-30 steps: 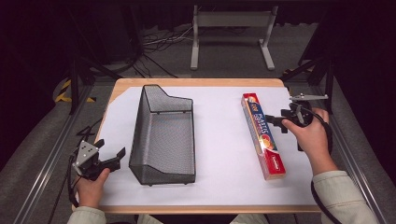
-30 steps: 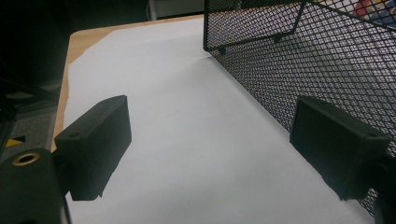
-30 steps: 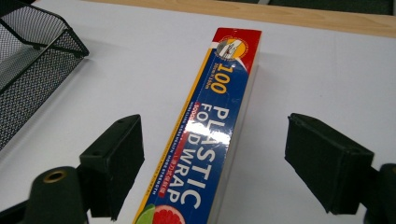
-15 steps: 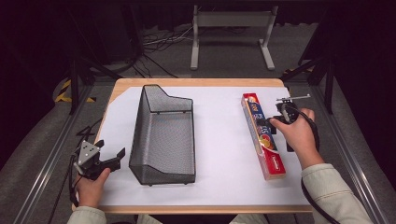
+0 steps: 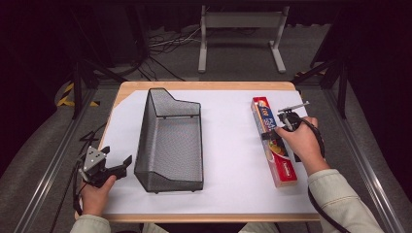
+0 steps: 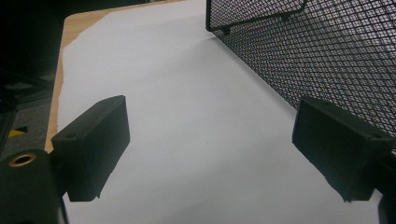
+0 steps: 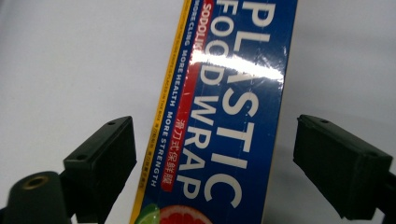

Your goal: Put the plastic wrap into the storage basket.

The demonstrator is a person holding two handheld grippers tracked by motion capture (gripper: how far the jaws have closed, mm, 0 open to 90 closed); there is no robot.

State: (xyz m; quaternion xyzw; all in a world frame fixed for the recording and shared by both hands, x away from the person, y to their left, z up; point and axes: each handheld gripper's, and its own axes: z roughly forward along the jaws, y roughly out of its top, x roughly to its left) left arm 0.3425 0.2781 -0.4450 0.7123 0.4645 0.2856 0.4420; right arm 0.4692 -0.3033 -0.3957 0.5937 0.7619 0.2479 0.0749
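Note:
A long red and blue box of plastic food wrap (image 5: 272, 141) lies lengthwise on the white sheet at the right. My right gripper (image 5: 276, 132) hovers over its middle, open, one jaw on each side of the box (image 7: 229, 112) and not touching it. A black wire-mesh basket (image 5: 171, 141) stands at centre left. My left gripper (image 5: 119, 166) rests low at the table's near left, open and holding nothing, with the basket's mesh wall (image 6: 317, 51) just beyond its right jaw.
A white sheet (image 5: 228, 145) covers most of the wooden table (image 5: 204, 86). Metal rails (image 5: 58, 150) run along both sides of the table, and a stand with cables sits on the floor behind it.
My right gripper moved left from beside the box to directly over it, jaws now straddling it. The left gripper stayed put.

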